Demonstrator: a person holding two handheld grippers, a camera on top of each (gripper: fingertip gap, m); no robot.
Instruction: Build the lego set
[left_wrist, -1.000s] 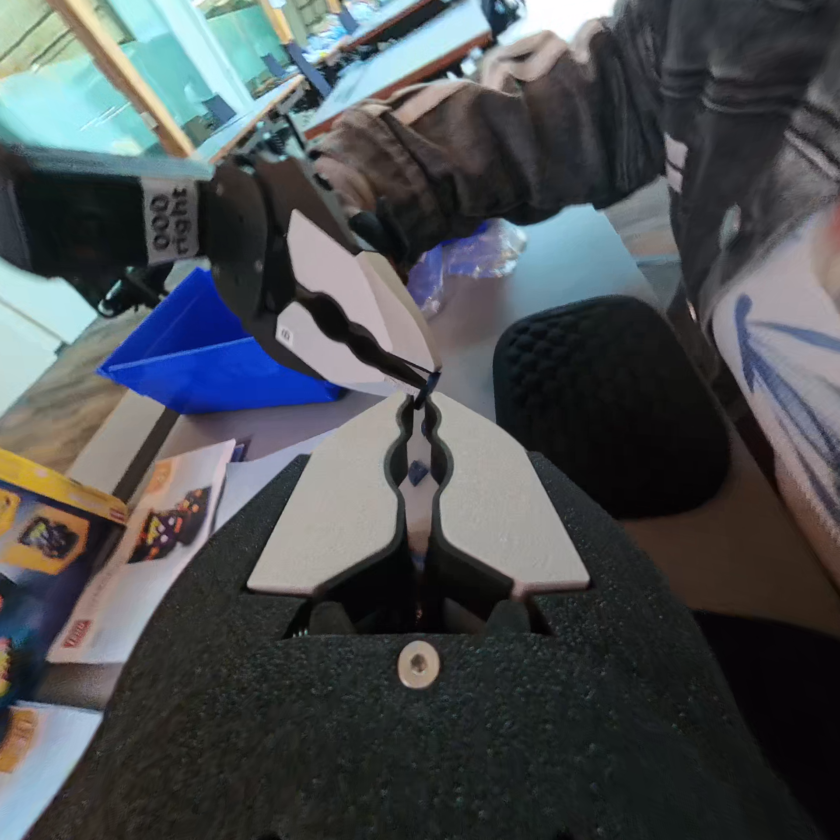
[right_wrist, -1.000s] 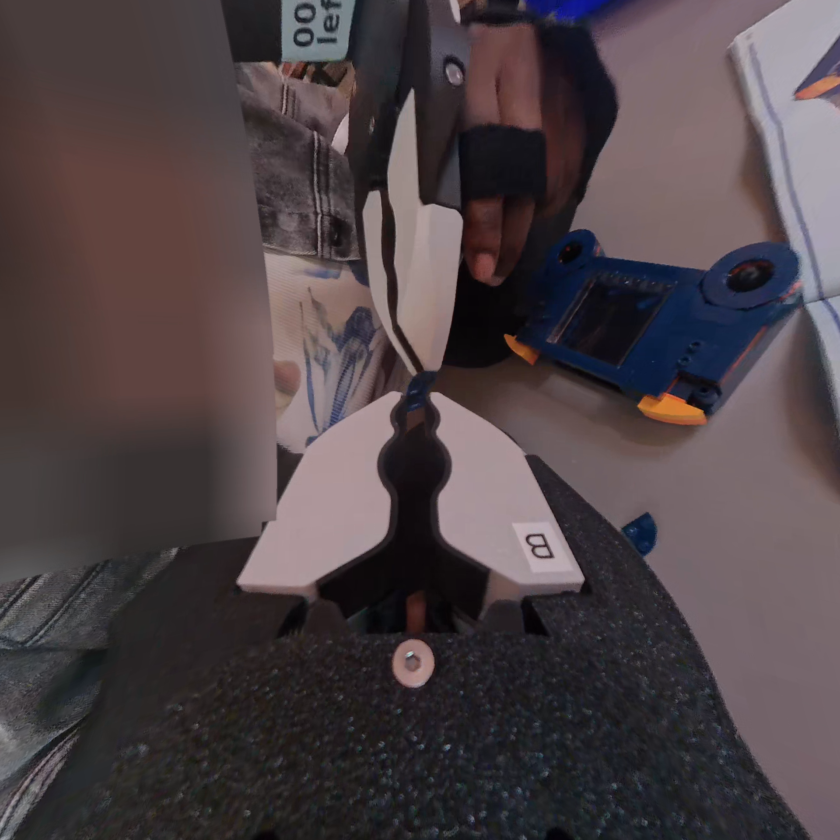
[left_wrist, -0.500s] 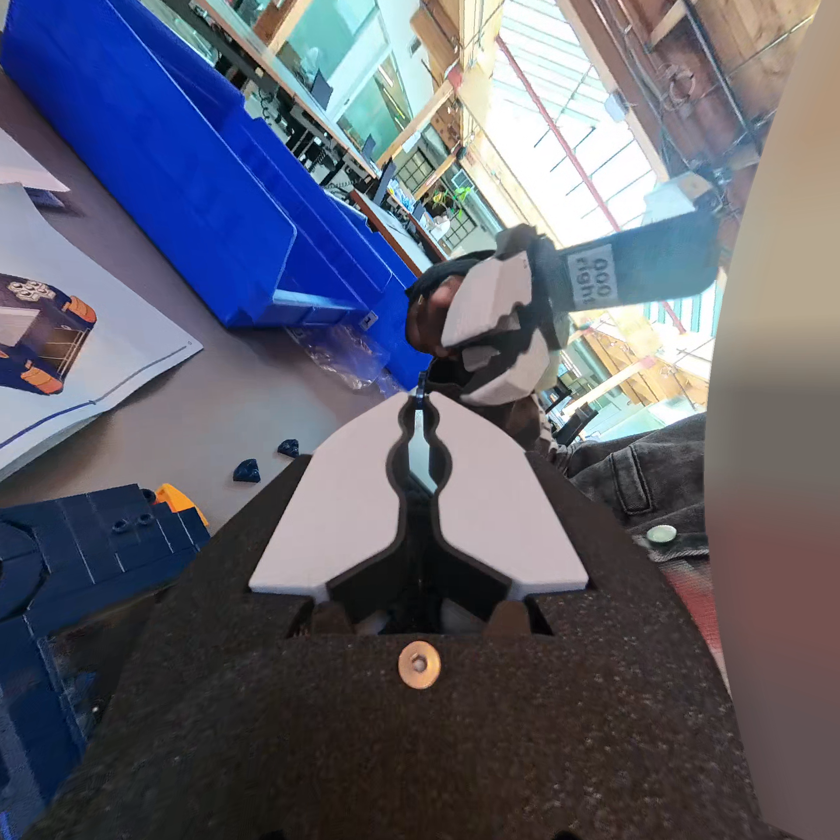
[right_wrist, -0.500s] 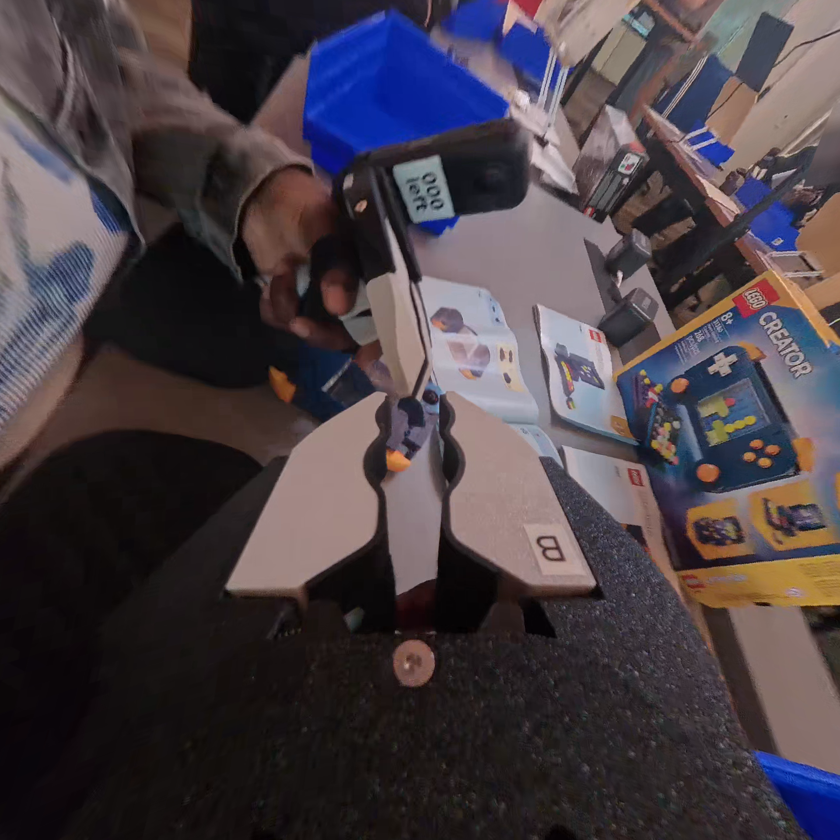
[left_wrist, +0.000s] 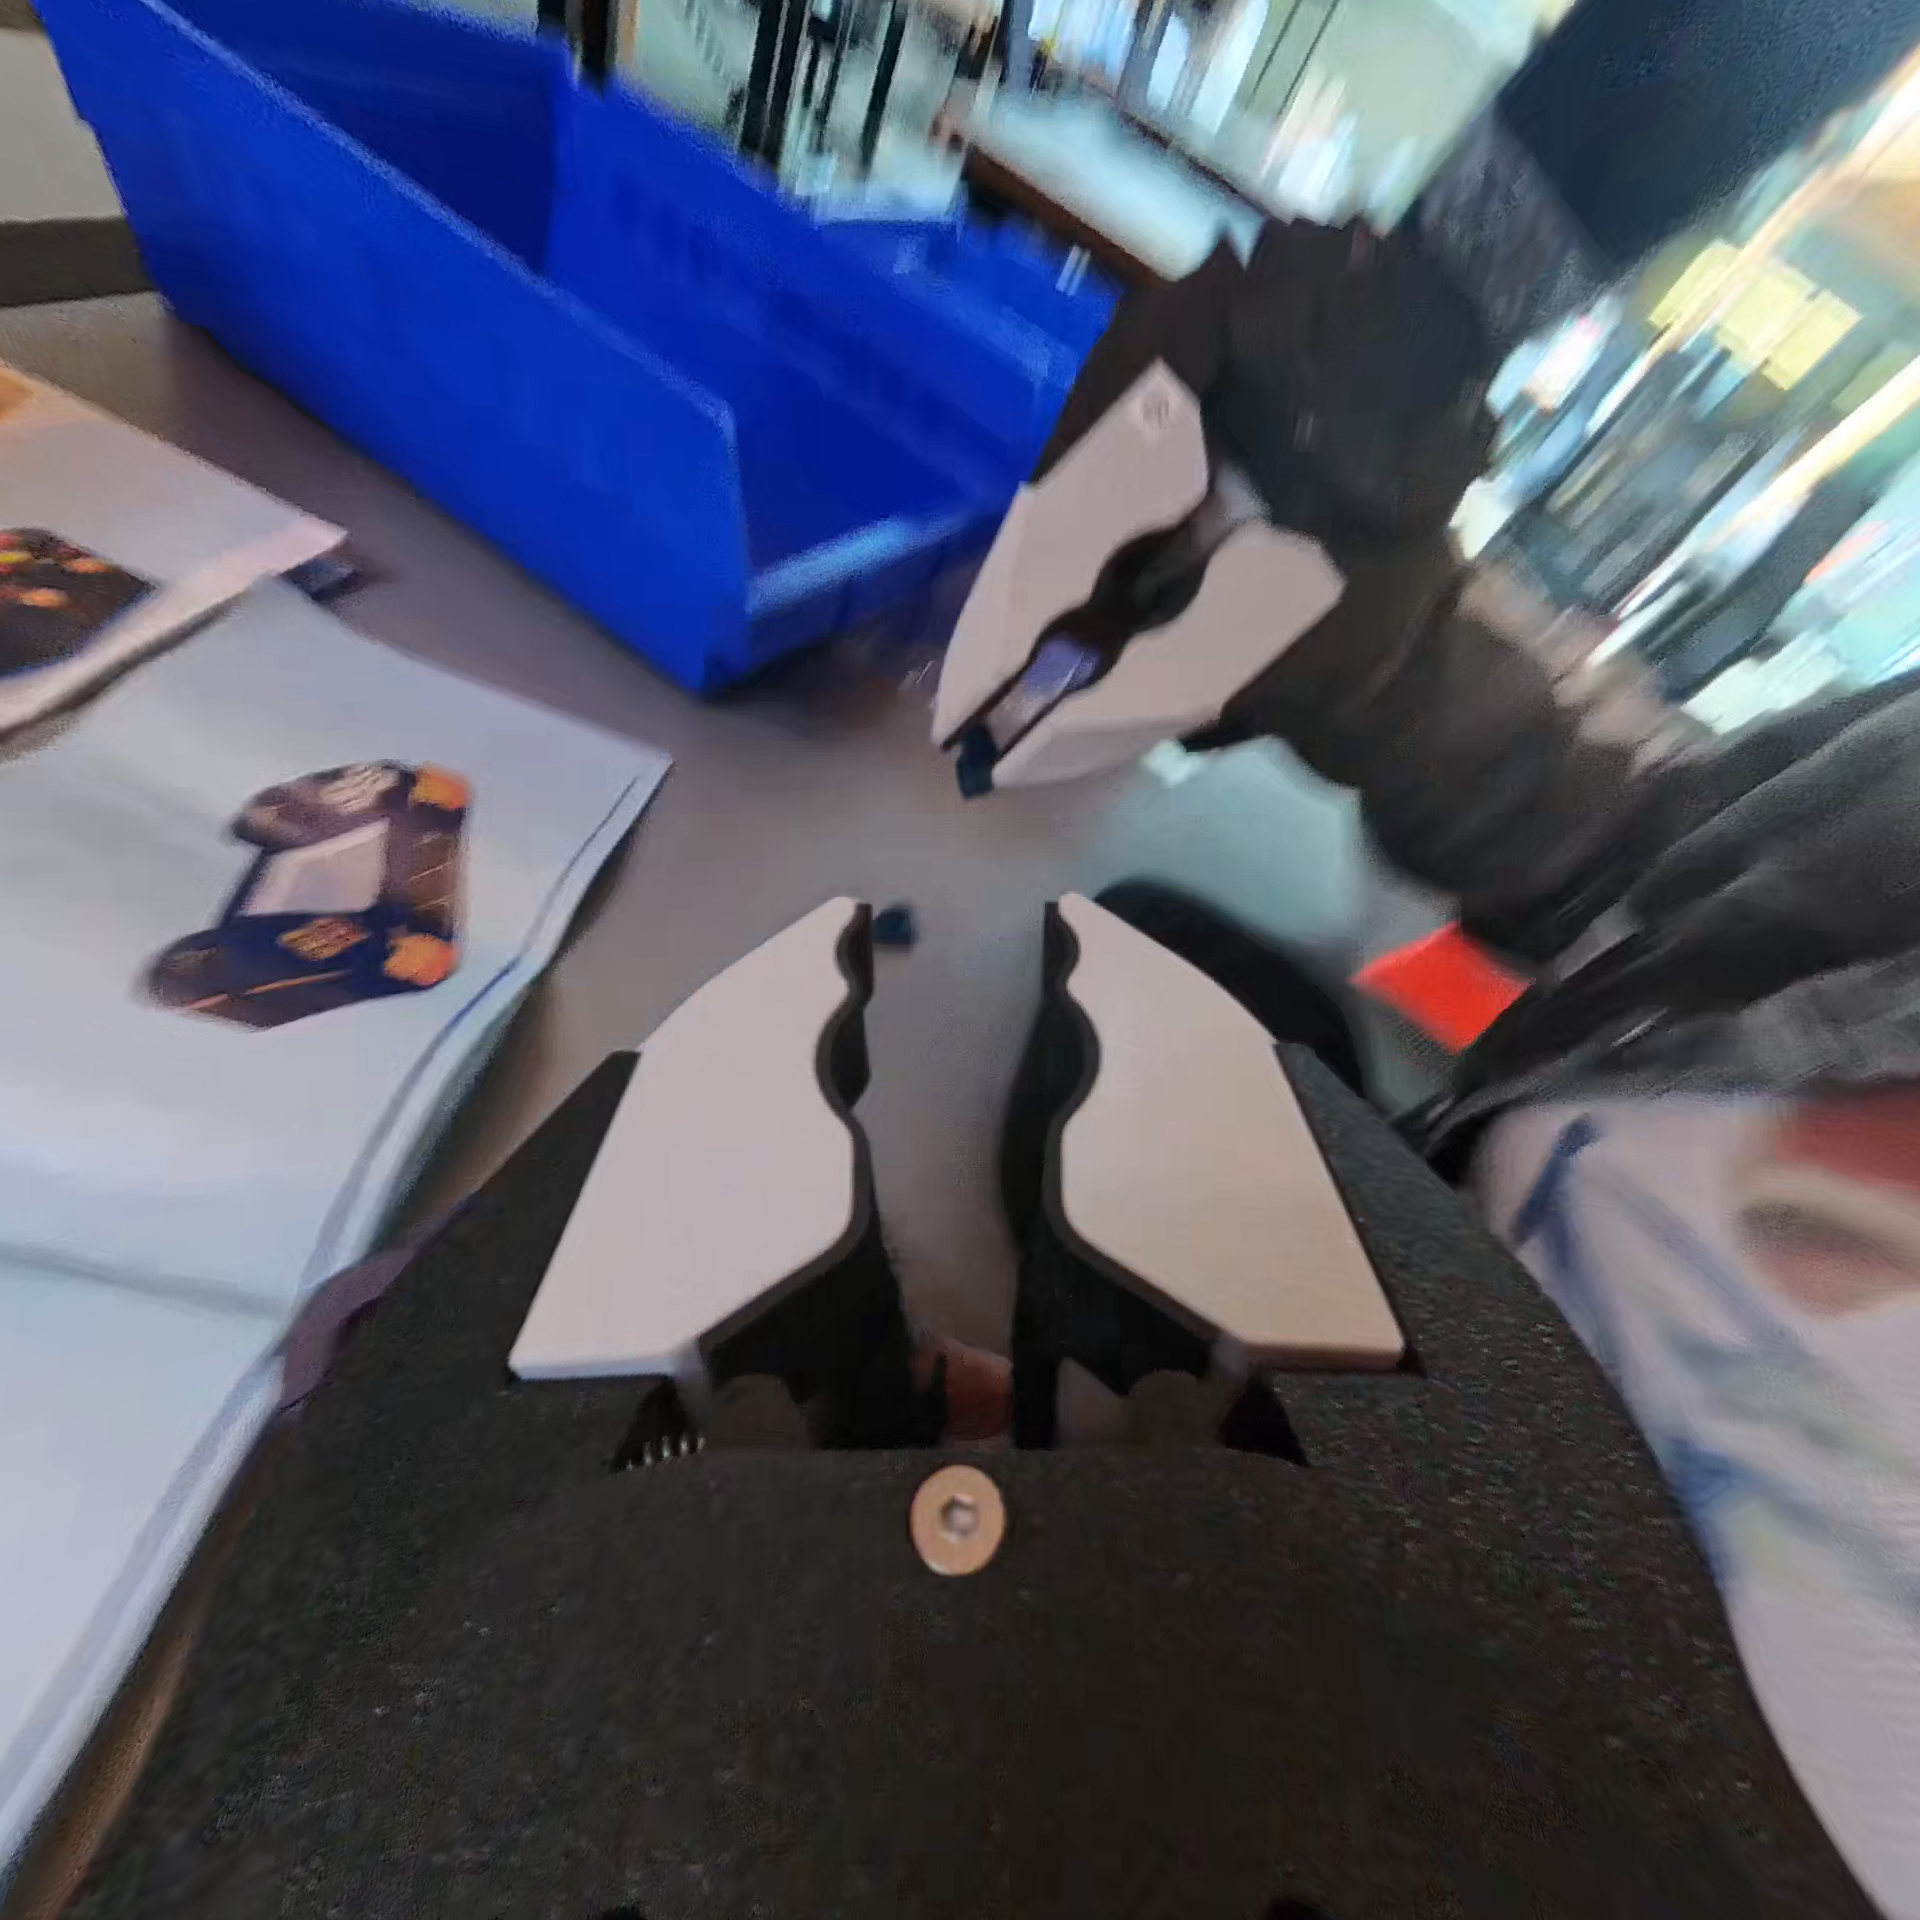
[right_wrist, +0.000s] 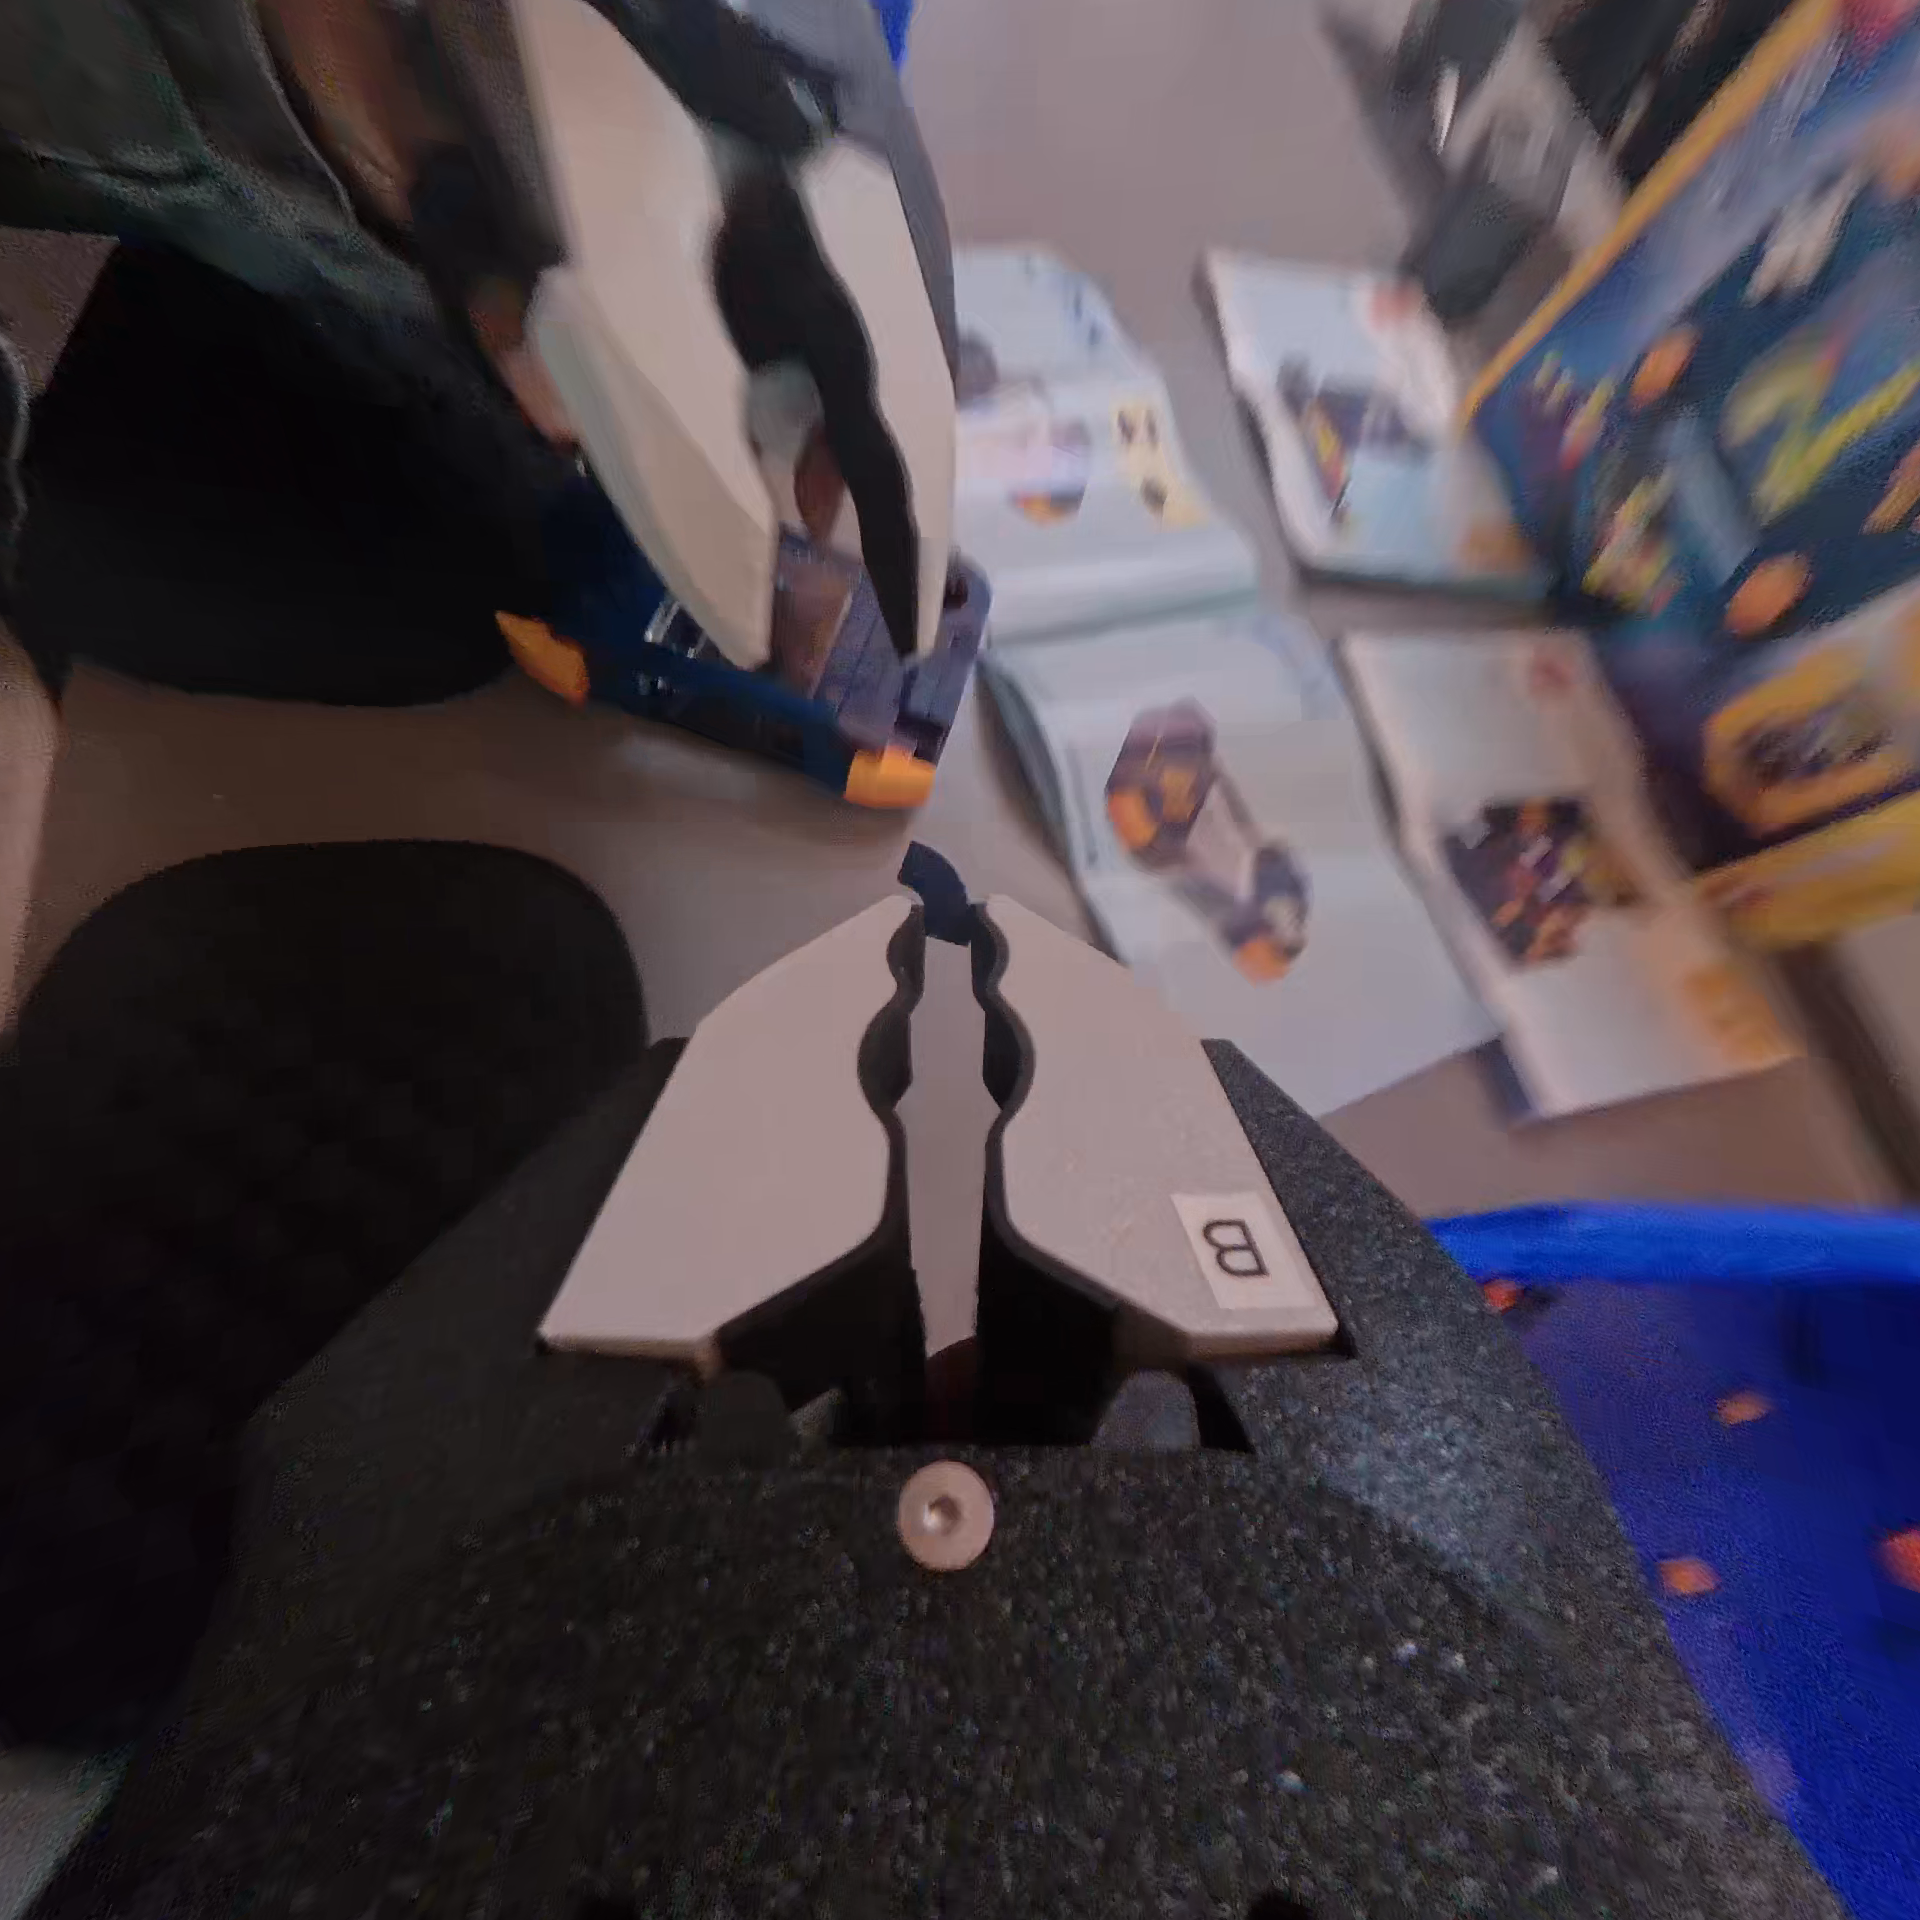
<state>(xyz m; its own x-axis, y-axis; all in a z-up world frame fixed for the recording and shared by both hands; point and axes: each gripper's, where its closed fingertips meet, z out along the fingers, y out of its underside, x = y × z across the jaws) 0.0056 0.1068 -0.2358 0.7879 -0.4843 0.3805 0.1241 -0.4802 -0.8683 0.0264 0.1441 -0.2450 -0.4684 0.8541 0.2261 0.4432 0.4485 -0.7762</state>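
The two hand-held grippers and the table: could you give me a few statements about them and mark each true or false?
1. The left hand-held gripper is open, with nothing between its fingers. True.
2. The right hand-held gripper grips a small dark blue piece at its fingertips. True.
3. The bin on the table is red. False: it is blue.
4. The half-built blue model with orange corners hangs in the air. False: it lies on the table.
5. Open instruction booklets lie on the table. True.
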